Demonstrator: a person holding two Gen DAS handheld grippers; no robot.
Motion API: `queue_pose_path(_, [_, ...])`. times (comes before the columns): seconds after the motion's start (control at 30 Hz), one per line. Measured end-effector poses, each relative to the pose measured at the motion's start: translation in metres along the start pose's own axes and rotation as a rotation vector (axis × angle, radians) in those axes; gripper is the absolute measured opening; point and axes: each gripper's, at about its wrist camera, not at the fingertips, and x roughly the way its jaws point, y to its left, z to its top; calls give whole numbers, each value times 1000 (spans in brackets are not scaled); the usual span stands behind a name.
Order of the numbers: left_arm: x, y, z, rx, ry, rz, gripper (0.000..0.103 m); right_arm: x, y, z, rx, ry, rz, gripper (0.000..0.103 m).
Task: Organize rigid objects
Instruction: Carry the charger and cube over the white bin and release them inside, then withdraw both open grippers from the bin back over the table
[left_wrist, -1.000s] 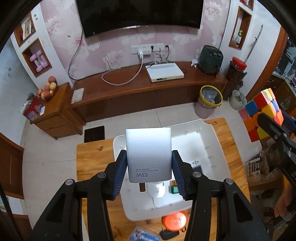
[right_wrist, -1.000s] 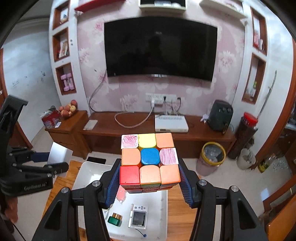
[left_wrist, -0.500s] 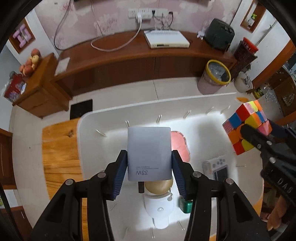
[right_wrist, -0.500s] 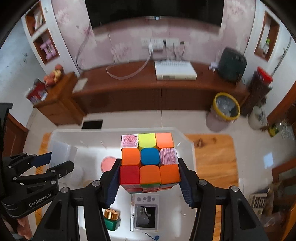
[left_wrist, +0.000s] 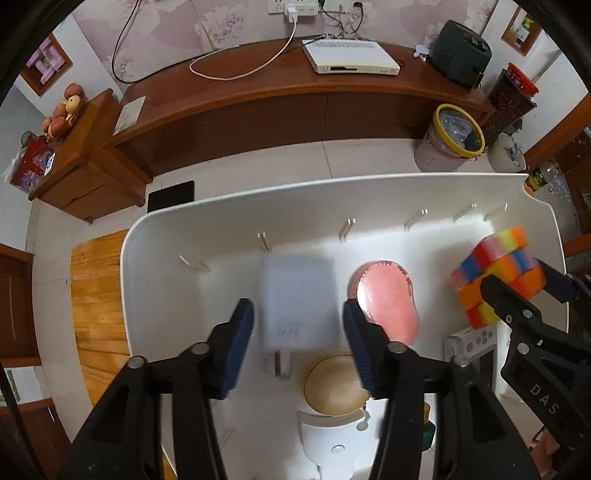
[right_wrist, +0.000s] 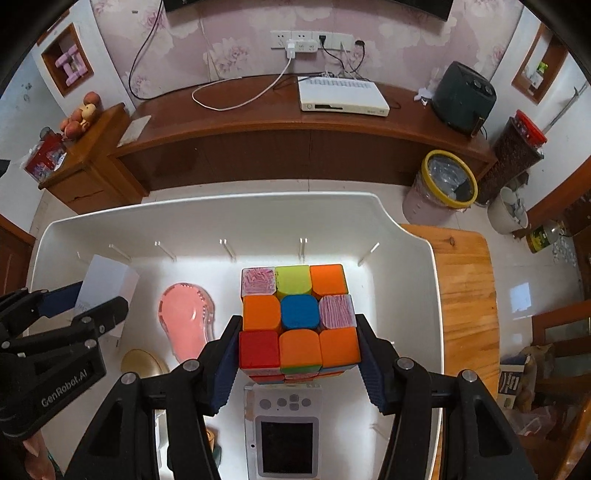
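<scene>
Both grippers point down into a white bin (left_wrist: 162, 236) that stands on a wooden table (left_wrist: 96, 295).

Left gripper (left_wrist: 298, 345): the jaws are opening. A white charger (left_wrist: 297, 299) sits between them, blurred, with a gap visible on each side, so the pads no longer press on it. The charger is over the bin floor, near the back wall and just left of a pink oval case (left_wrist: 388, 306).

Right gripper (right_wrist: 298, 363): the jaws stand partly apart and clamp a puzzle cube (right_wrist: 297, 317) by its lower layer, one pad on each side. The cube is inside the bin, near the back wall, right of the pink case. Whether it touches the floor cannot be told.

Below the cube lies a small white handheld game console (right_wrist: 286, 432). A round gold lid (left_wrist: 334, 386) lies below the charger.
</scene>
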Motion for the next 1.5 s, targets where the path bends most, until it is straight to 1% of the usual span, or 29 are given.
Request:
queue_pose_path(0.03, [-3, -1, 0, 5, -11, -2, 76, -3, -1, -1, 8, -10, 11, 60])
queue_pose_path(0.07, [-7, -1, -1, 9, -21, -5, 89, -7, -2, -1, 13, -20, 20, 63])
queue_pose_path(0.1, [-10, -1, -1, 13, -31, -7, 92, -11, -4, -1, 16, -31, 28, 69])
queue_pose_path(0.2, [-21, -1, -2, 22, -56, -2, 92, -23, -5, 1, 14, -71, 25, 70])
queue_pose_path(0.37, [-41, 1, -9, 23, -70, -13, 92, -47, -8, -2, 16, -118, 40, 70])
queue_pose_path(0.53, [-70, 0, -22, 44, -103, 5, 92, -80, -13, -12, 14, -166, 57, 70])
queue_pose_path(0.73, [-113, 2, -43, 37, -155, 1, 92, -123, -19, -29, 2, -224, 62, 70])
queue_pose_path(0.93, [-159, 0, -71, 30, -218, 18, 92, -173, -23, -55, -23, -297, 78, 70])
queue_pose_path(1.1, [-188, -1, -94, 20, -248, 24, 93, -210, -25, -77, -39, -351, 94, 70])
queue_pose_path(1.17, [-197, 0, -105, 13, -258, 32, 95, -225, -26, -87, -43, -372, 109, 70])
queue_pose_path(1.2, [-202, 1, -110, 9, -264, 34, 100, -231, -27, -91, -44, -380, 114, 70])
queue_pose_path(1.23, [-206, 1, -115, 6, -271, 35, 101, -236, -27, -96, -44, -387, 118, 70])
queue_pose_path(1.37, [-222, 4, -134, 0, -291, 40, 101, -259, -27, -120, -64, -420, 134, 70])
queue_pose_path(1.5, [-234, 6, -155, -13, -307, 38, 101, -272, -27, -142, -85, -435, 149, 70])
